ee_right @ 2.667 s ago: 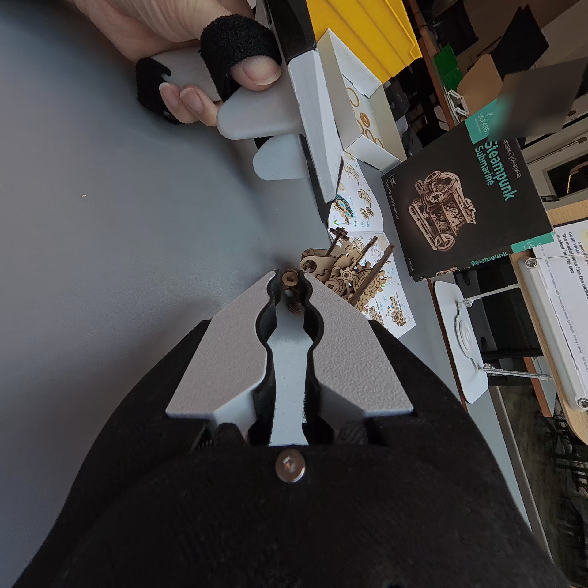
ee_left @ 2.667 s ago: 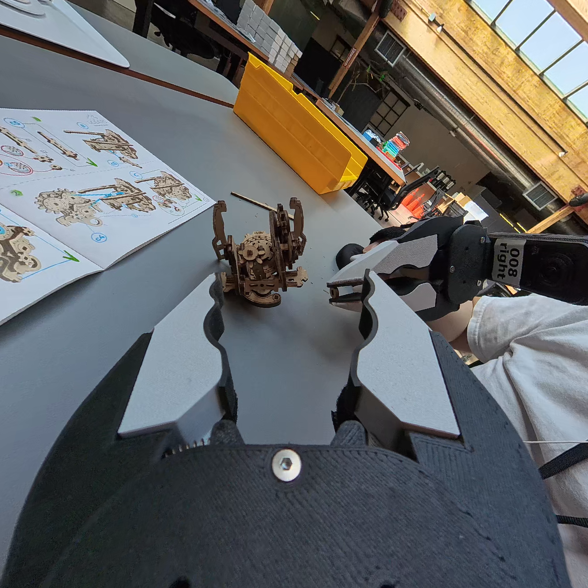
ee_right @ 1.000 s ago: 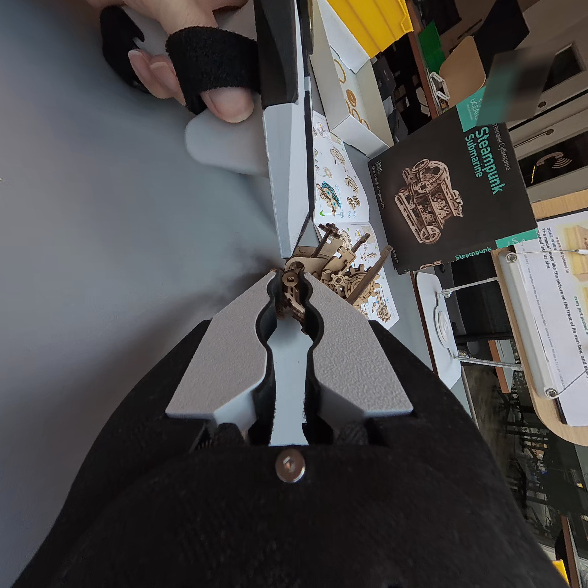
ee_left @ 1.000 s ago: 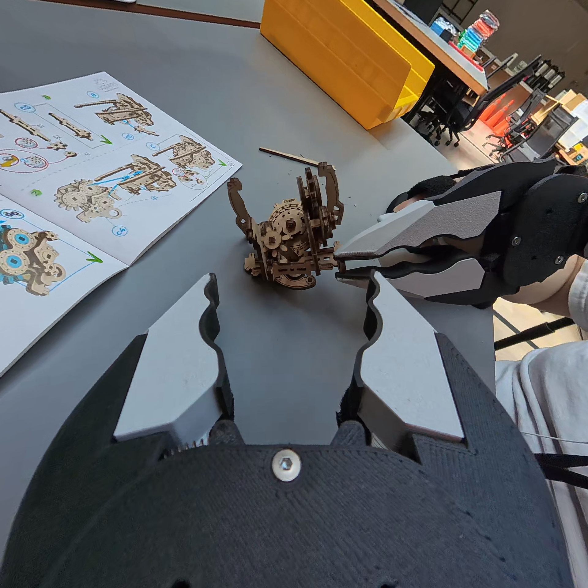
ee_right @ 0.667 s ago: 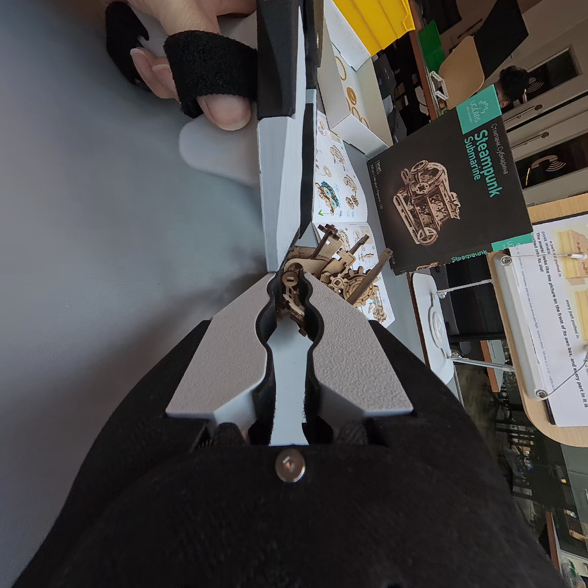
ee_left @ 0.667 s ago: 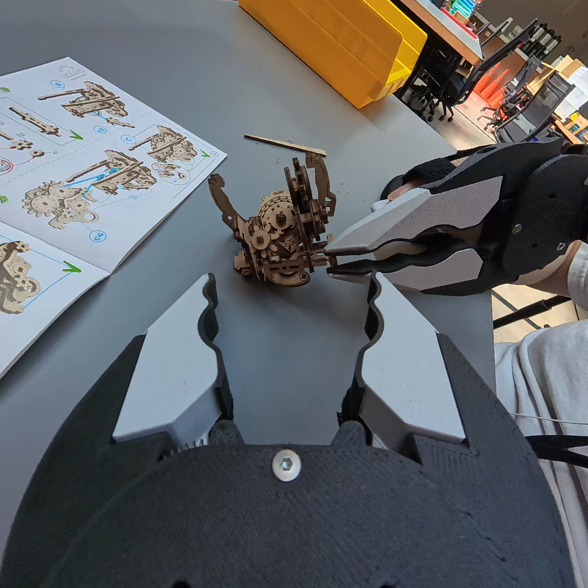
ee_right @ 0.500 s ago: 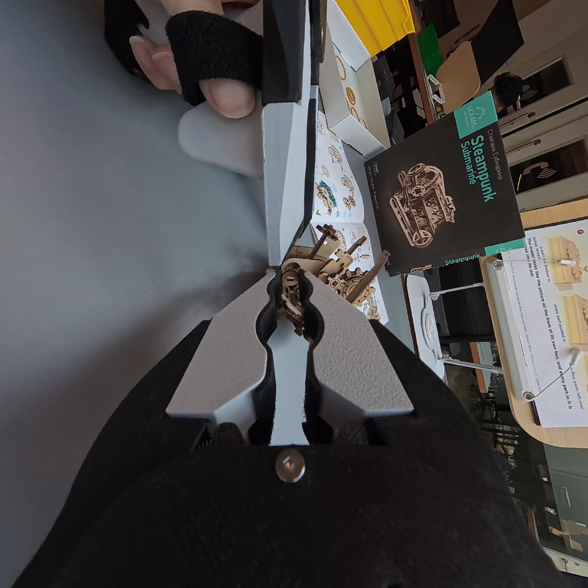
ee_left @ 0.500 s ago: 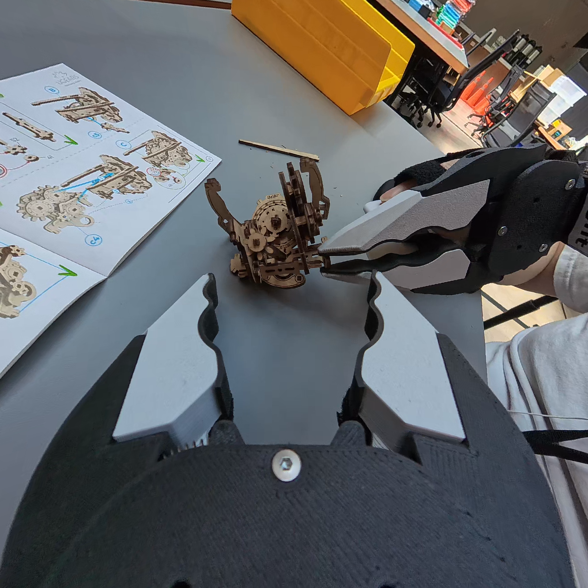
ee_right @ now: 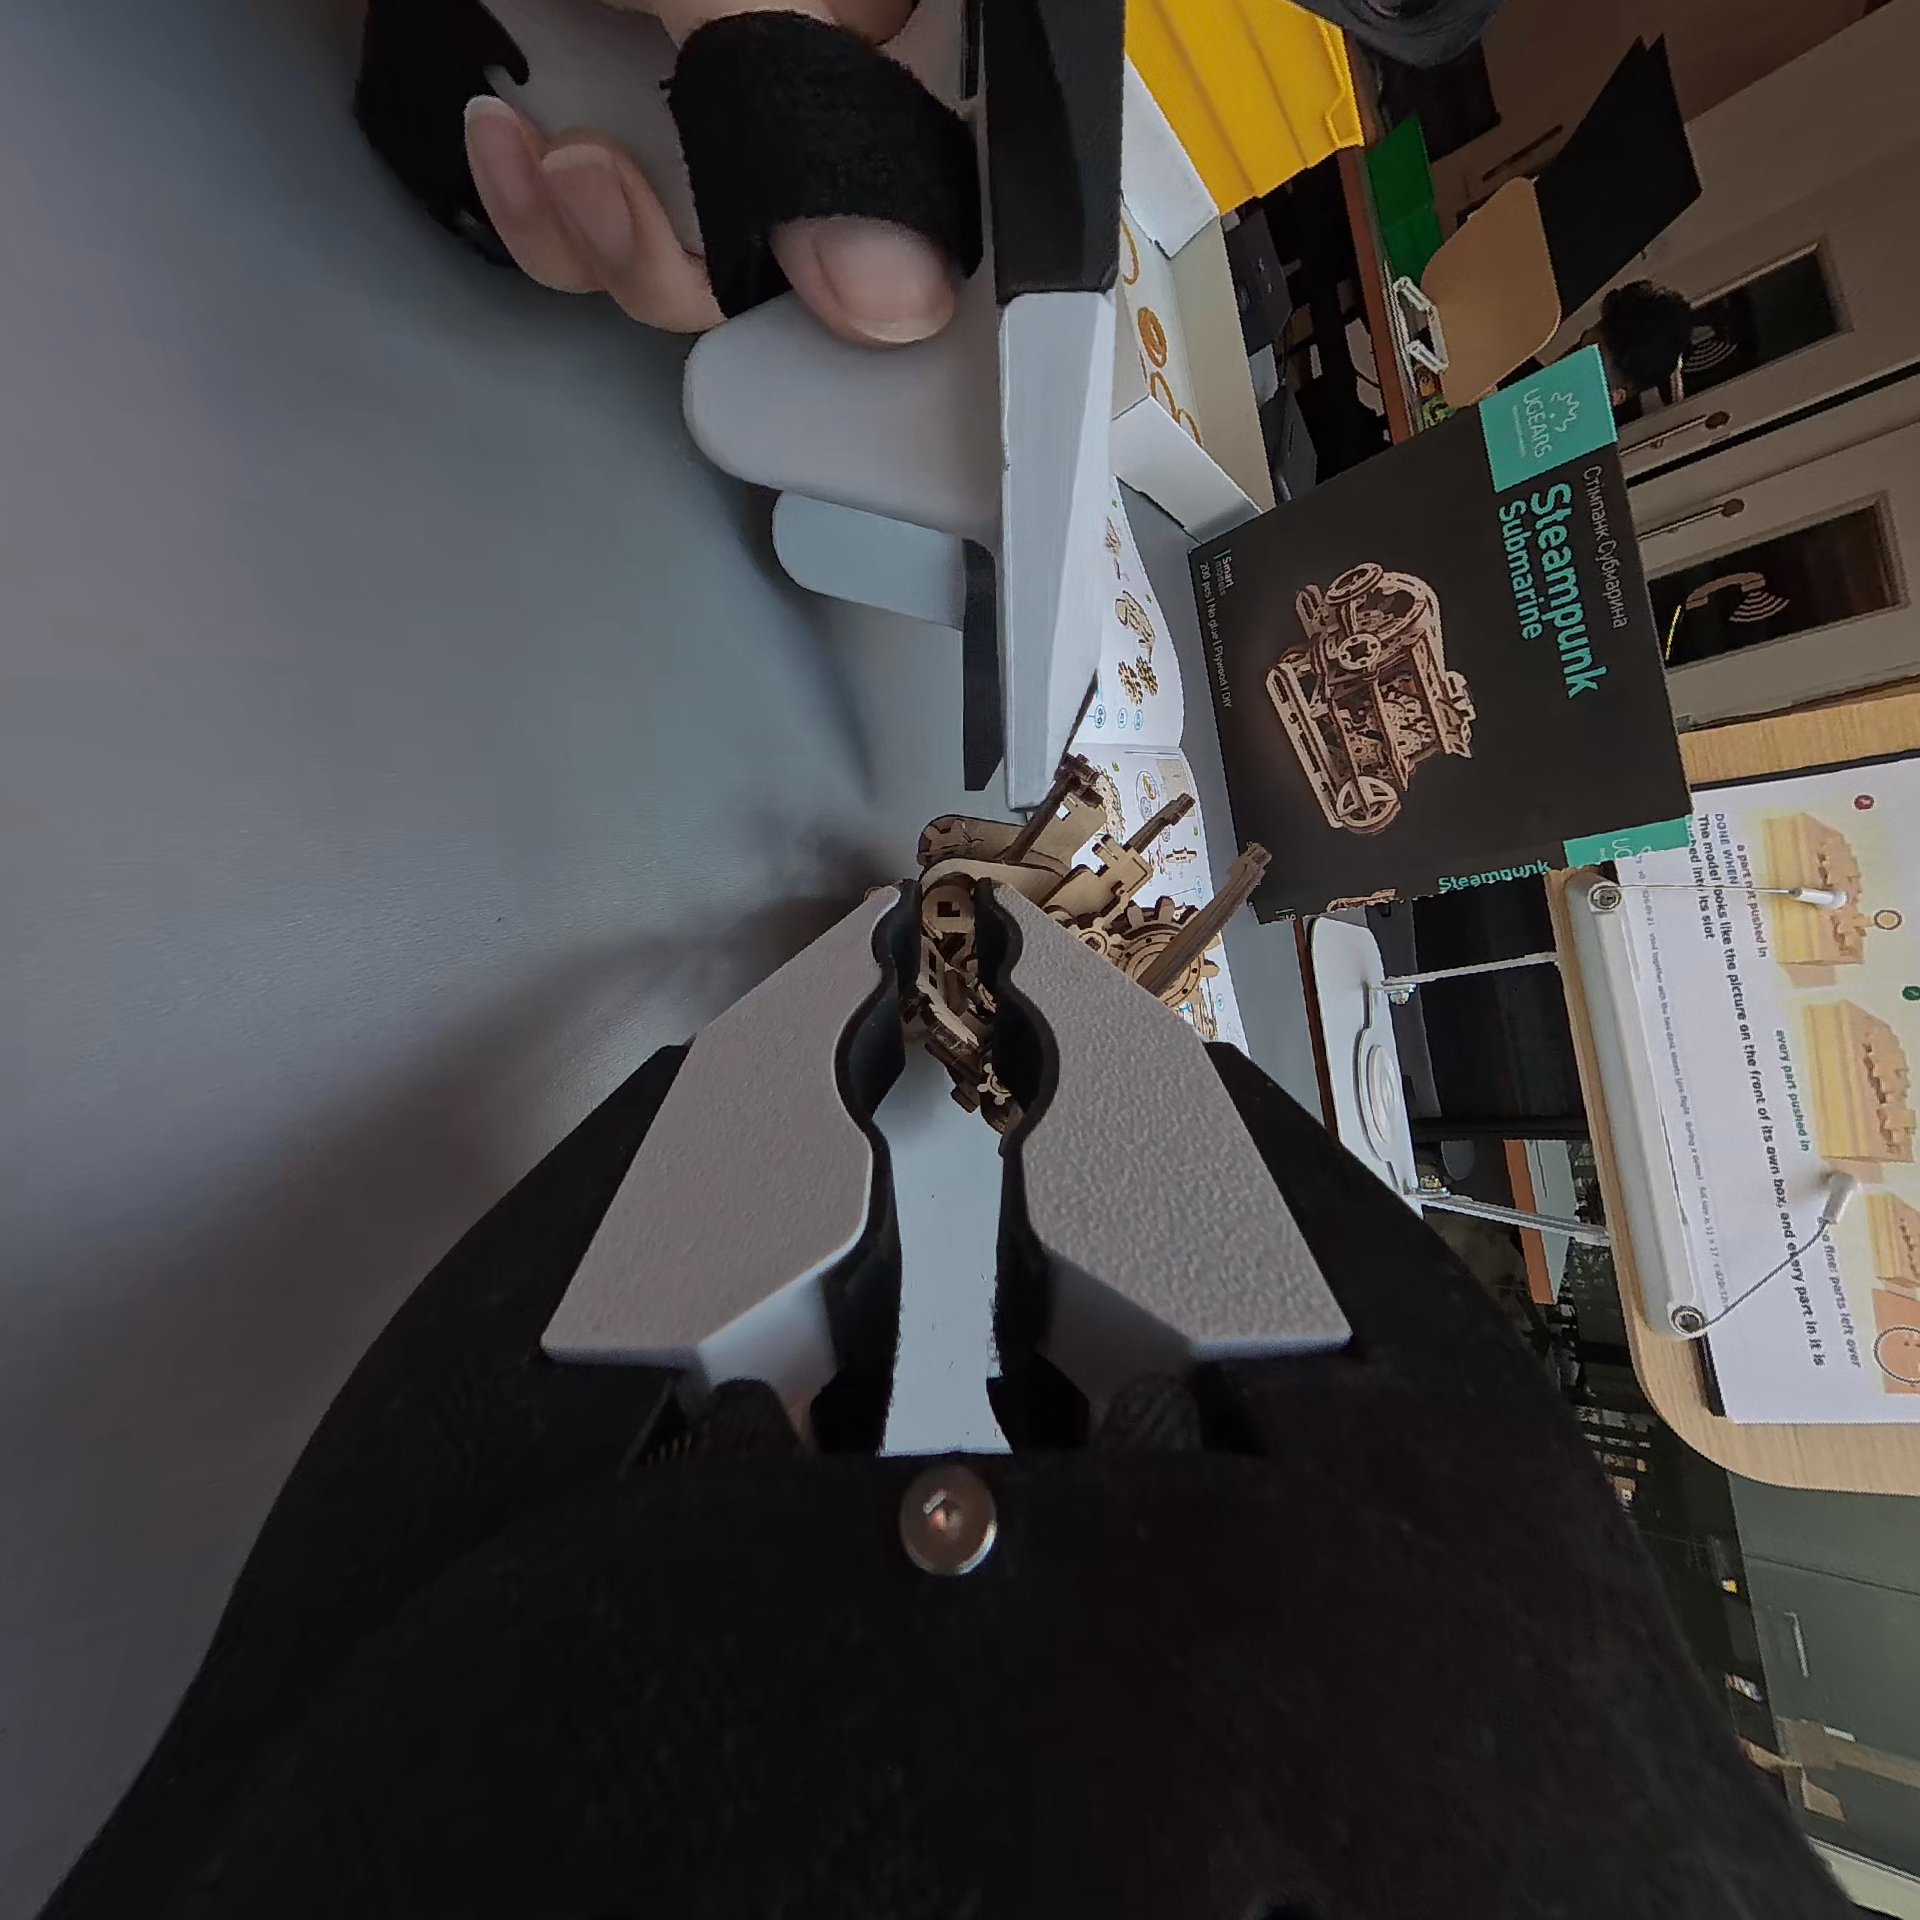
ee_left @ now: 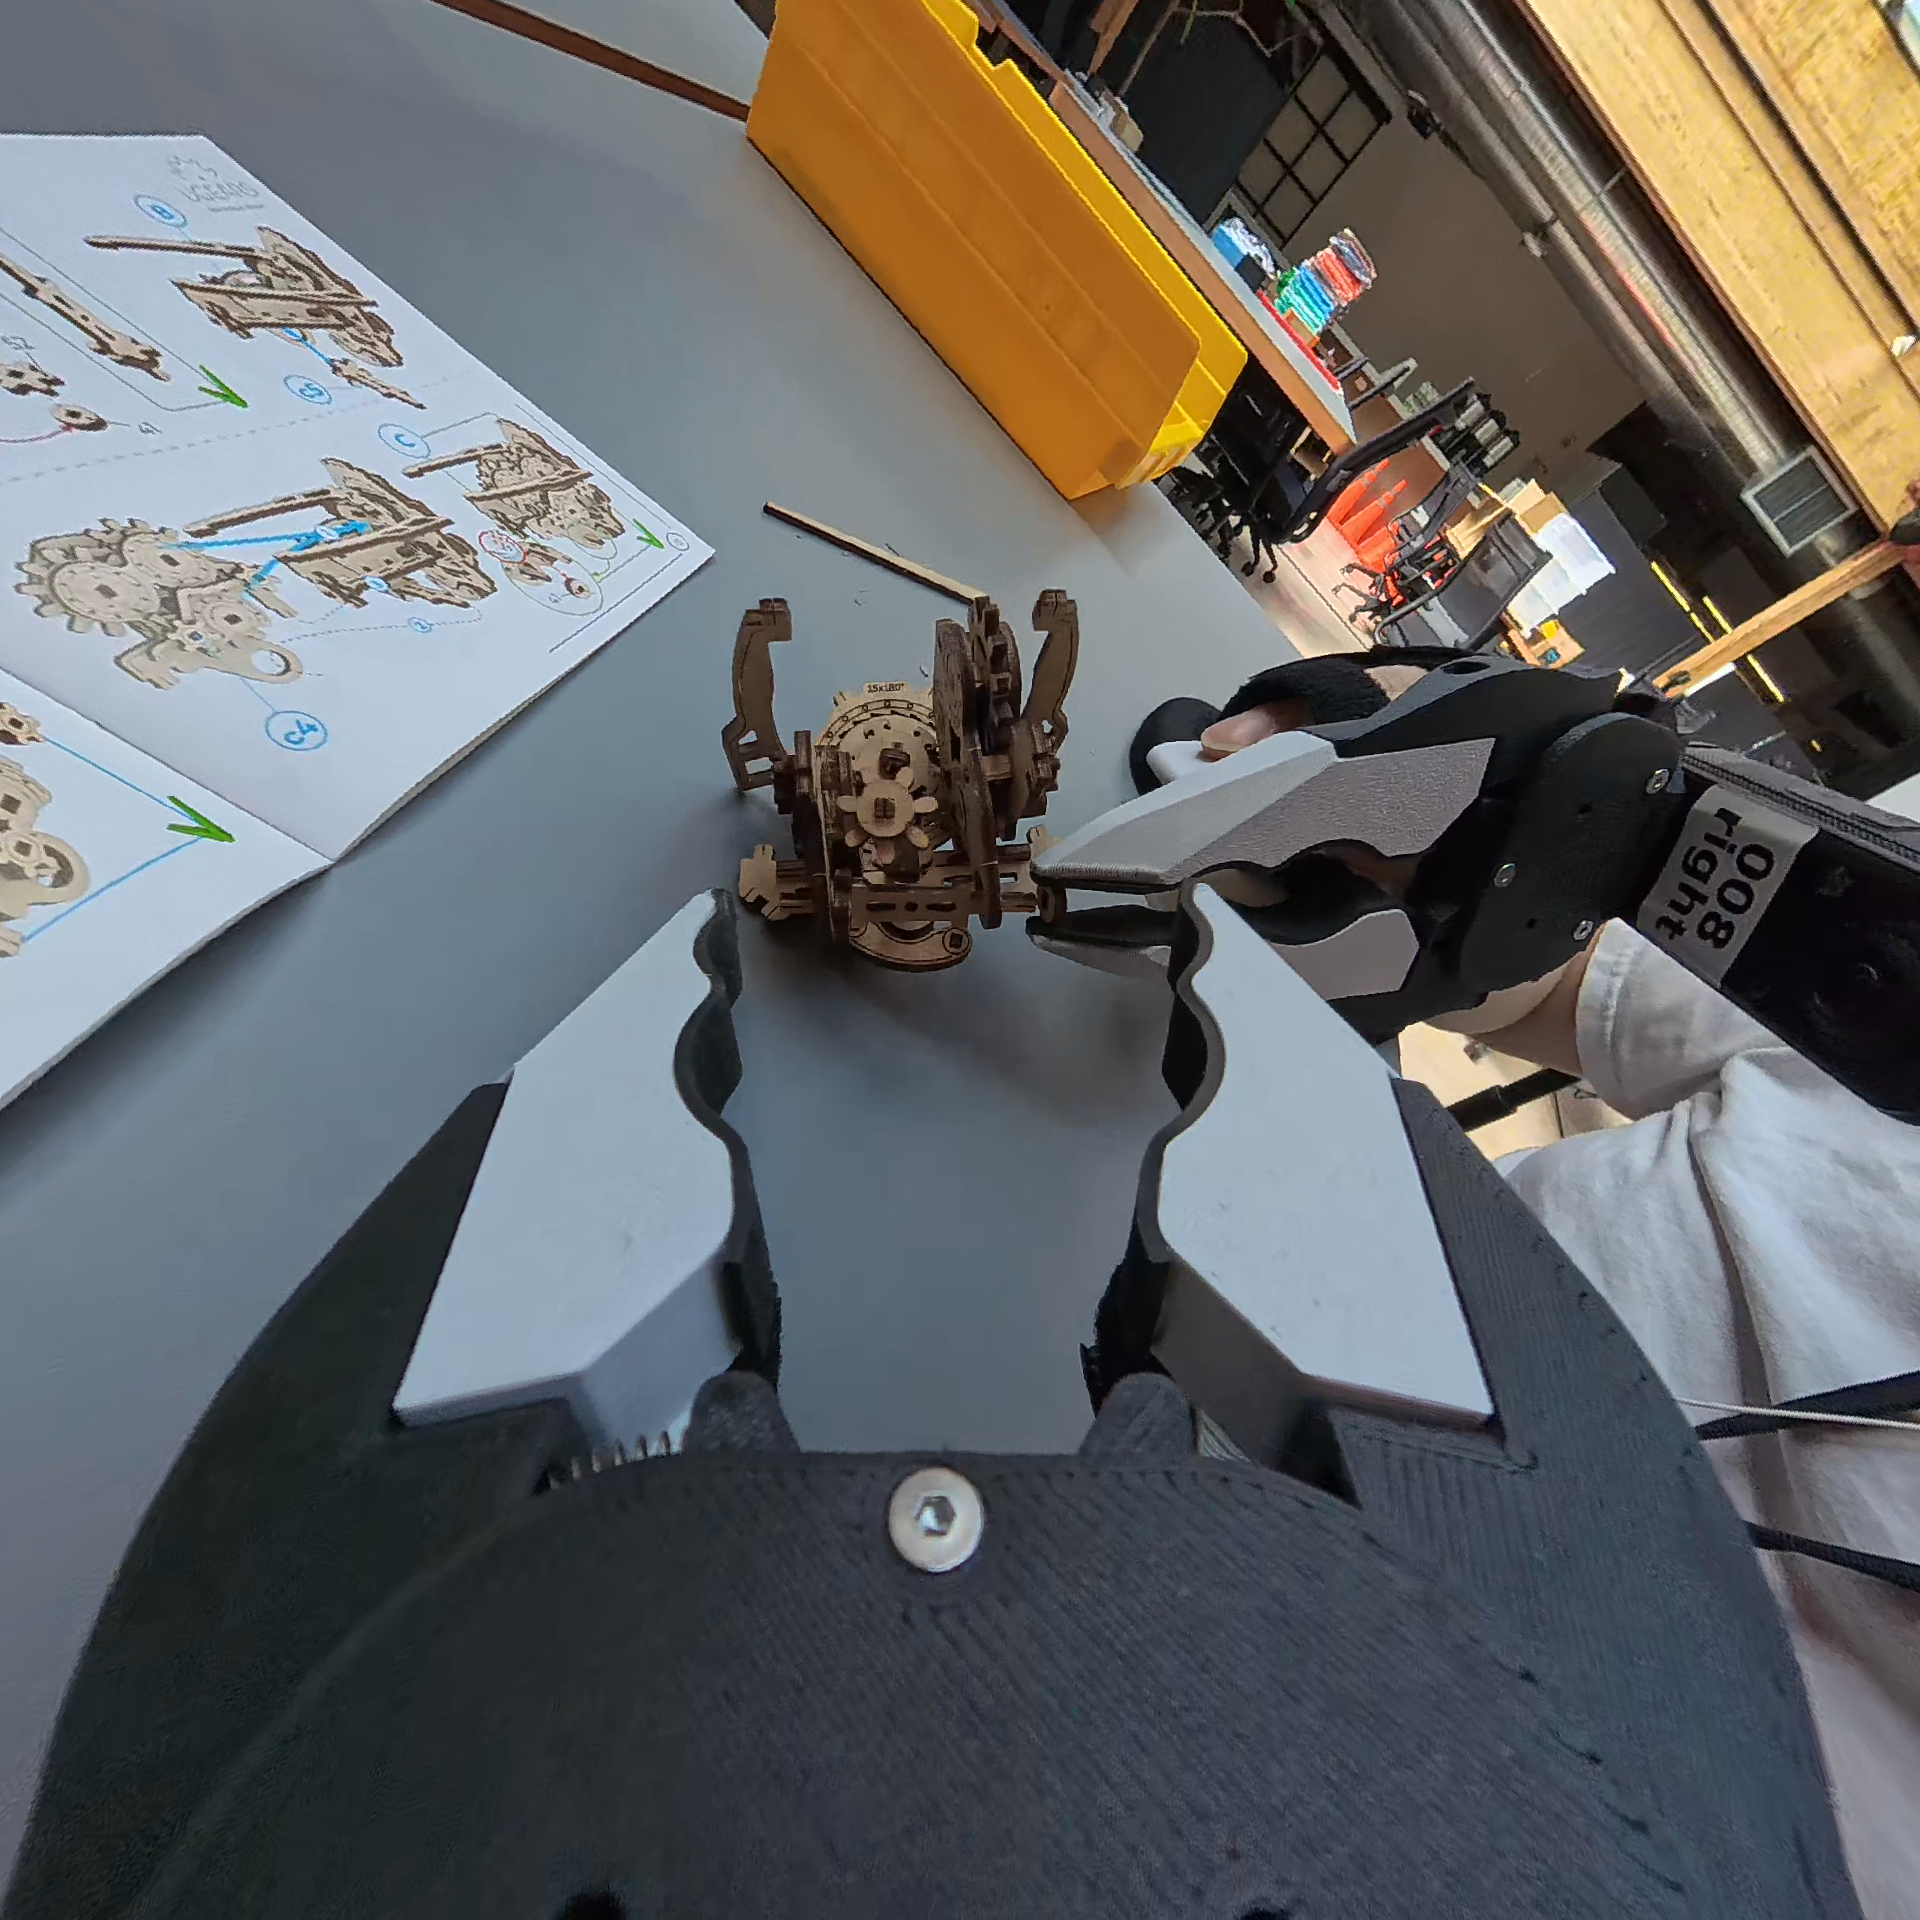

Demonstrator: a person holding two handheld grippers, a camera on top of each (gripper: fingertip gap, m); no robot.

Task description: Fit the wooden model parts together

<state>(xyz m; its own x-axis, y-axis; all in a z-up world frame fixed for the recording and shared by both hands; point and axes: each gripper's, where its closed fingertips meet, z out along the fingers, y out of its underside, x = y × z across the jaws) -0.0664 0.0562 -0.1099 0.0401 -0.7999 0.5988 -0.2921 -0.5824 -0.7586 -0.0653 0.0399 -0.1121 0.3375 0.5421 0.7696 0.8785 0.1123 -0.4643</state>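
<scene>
A partly built wooden model point(ee_left: 894, 800) with gears and two upright curved arms stands on the grey table point(ee_left: 540, 1091). My right gripper point(ee_left: 1044, 904) comes in from the right and is shut on the model's lower right edge. In the right wrist view the model point(ee_right: 961, 992) is pinched between the right gripper's fingertips point(ee_right: 945, 914). My left gripper point(ee_left: 956, 925) is open and empty, just in front of the model, not touching it. It shows edge-on in the right wrist view point(ee_right: 1039, 582), above the model.
An open instruction booklet point(ee_left: 312, 468) lies at the left. A thin wooden stick point(ee_left: 873, 551) lies behind the model. A yellow bin point(ee_left: 997, 239) stands at the back. The black model box point(ee_right: 1444, 644) stands beyond. The table edge is close on the right. My two grippers' fingertips are within a few centimetres of each other.
My left gripper has moved closer to the model, still open. The right gripper keeps its grip on the model, which has turned slightly.
</scene>
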